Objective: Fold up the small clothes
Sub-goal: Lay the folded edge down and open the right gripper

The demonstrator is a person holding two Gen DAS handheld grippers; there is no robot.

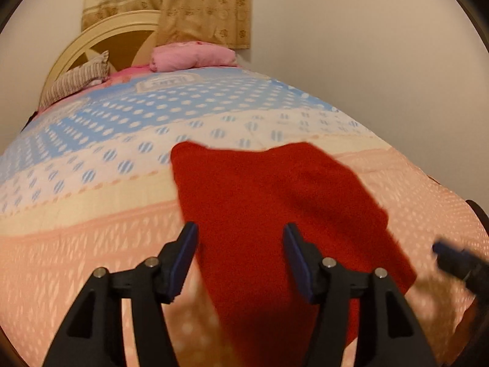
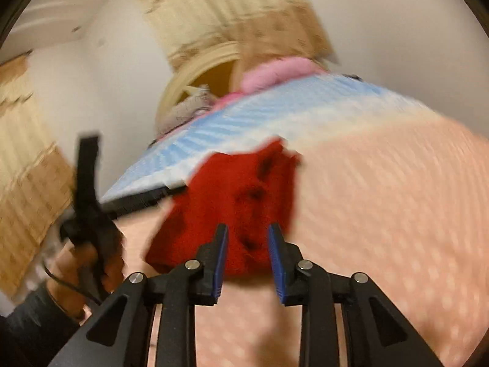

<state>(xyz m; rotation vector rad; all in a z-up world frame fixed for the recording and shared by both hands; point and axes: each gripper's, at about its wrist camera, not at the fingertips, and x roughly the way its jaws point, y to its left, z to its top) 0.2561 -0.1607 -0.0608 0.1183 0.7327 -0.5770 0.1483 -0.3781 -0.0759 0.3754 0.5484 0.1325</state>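
Left gripper (image 1: 240, 243) jaws apart, right gripper (image 2: 247, 244) jaws apart, red garment (image 1: 275, 202) beyond both, unclamped

Pink bundle (image 1: 192, 56), striped pillow (image 1: 76, 81), curtain (image 1: 195, 3).

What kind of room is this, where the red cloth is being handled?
Most likely a bedroom. The red cloth lies on a bed with a patterned bedspread, a curved headboard stands at the far end with pillows against it, and a curtain hangs behind.
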